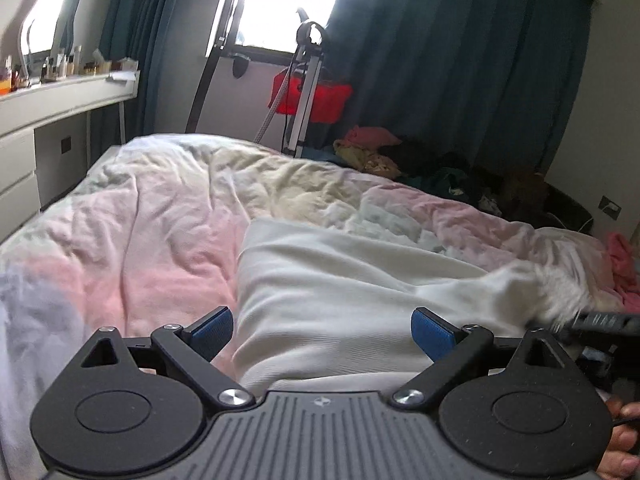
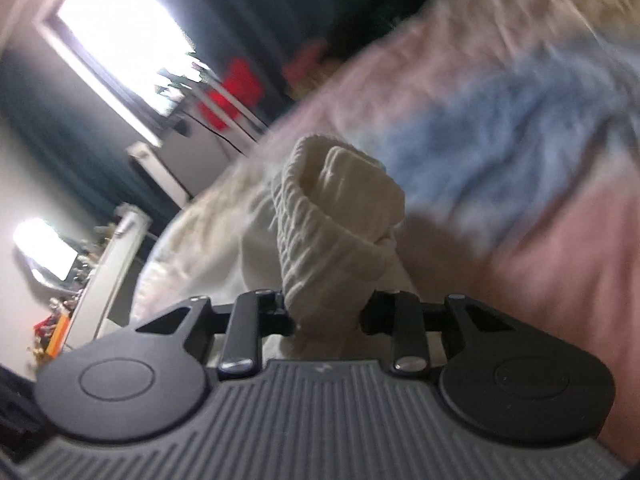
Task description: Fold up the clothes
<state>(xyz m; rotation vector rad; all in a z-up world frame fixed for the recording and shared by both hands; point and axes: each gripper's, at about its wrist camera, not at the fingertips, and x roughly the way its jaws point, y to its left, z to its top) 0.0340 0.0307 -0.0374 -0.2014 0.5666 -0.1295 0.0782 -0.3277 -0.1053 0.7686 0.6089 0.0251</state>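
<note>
Two tools on show, and the left wrist view comes first: the left tool (image 1: 322,330) hangs with its blue-padded jaws spread wide, gripping nothing, right over the near edge of a cream ribbed knit garment (image 1: 340,300). That garment lies across the crumpled pink, white and pale-blue quilted bed cover (image 1: 132,248), running from 6 o'clock out towards 3 o'clock, where it lifts off the bed in a blur. Up at 1 o'clock, a heap of mixed dark, pink and yellow clothes (image 1: 400,156) sits beyond the bed. At 4 o'clock, the black edge of the other tool cuts in.

Over to the right wrist view, tilted and smeared with motion: the right tool (image 2: 328,316) is clamped tight on a ribbed cuff or hem of that cream knit, the bunched fabric standing up at 12 o'clock from its jaws, bed cover behind.

My read: a fold or a spreading pull is in hand. To do it well, keep that clamp firm, carry the edge low and level, and let the free tool pin or pinch the opposite edge so the layers stay square.

Writing? No brand, label or lettering is readable in either view.
</note>
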